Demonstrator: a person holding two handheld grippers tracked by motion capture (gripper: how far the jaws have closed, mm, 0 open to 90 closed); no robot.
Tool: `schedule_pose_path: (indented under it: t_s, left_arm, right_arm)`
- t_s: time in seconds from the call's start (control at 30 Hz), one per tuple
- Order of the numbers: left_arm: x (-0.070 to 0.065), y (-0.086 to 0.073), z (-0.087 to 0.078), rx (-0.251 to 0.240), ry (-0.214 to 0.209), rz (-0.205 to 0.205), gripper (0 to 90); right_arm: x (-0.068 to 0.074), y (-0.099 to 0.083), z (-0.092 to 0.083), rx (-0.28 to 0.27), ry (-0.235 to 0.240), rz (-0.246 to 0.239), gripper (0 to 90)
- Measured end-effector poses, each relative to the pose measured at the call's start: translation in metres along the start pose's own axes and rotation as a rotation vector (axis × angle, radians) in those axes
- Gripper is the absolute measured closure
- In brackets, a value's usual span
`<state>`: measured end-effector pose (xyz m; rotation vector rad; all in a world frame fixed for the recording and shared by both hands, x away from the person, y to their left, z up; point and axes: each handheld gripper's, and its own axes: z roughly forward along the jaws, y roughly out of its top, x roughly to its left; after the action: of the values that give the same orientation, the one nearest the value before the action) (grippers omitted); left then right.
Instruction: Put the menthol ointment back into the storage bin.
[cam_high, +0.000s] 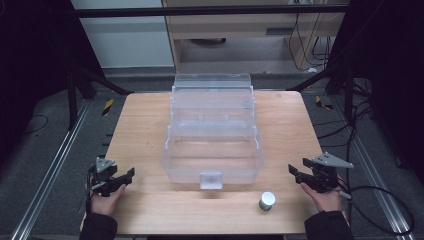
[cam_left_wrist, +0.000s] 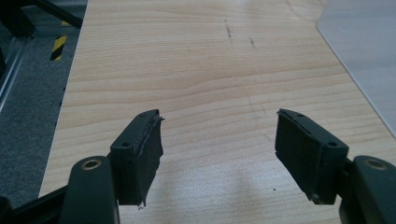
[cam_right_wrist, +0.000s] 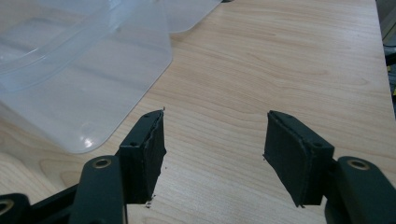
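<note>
Flanking the clear plastic box (cam_high: 212, 145), both grippers sit low at the near edge of the wooden table (cam_high: 145, 120), each held in a hand. The left gripper (cam_high: 121, 178) waits left of the box, jaws apart and empty; the right gripper (cam_high: 298, 175) mirrors it on the other side, jaws likewise spread on nothing. A small white-capped jar (cam_high: 267, 201) stands in front of the box, nearer the right gripper, likely within easy reach. The box lies open, its lid tilted back, presumably ready for loading.
</note>
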<state>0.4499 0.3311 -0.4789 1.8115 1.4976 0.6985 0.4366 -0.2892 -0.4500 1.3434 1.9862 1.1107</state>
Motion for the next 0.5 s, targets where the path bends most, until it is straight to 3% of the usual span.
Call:
schedule_pose_path:
  t_s: [0.2,0.3,0.33,0.37,0.5]
  left_arm:
    - [0.001,0.000,0.001,0.005,-0.005,-0.005,31.3]
    - [0.001,0.000,0.001,0.006,-0.008,-0.004,31.4]
    - [0.001,0.000,0.001,0.006,-0.008,-0.004,31.4]
    - [0.000,0.000,0.001,0.008,-0.009,-0.001,31.4]
    - [0.000,0.000,0.001,0.011,-0.009,0.006,31.5]
  right_arm:
    - [0.004,0.021,-0.005,0.036,0.049,-0.054,39.1]
    - [0.009,0.031,-0.009,0.050,0.072,-0.124,37.7]
    - [0.009,0.031,-0.009,0.050,0.072,-0.124,37.7]
    - [0.013,0.038,-0.010,0.068,0.093,-0.177,37.0]
    - [0.021,0.048,-0.011,0.128,0.140,-0.252,38.7]
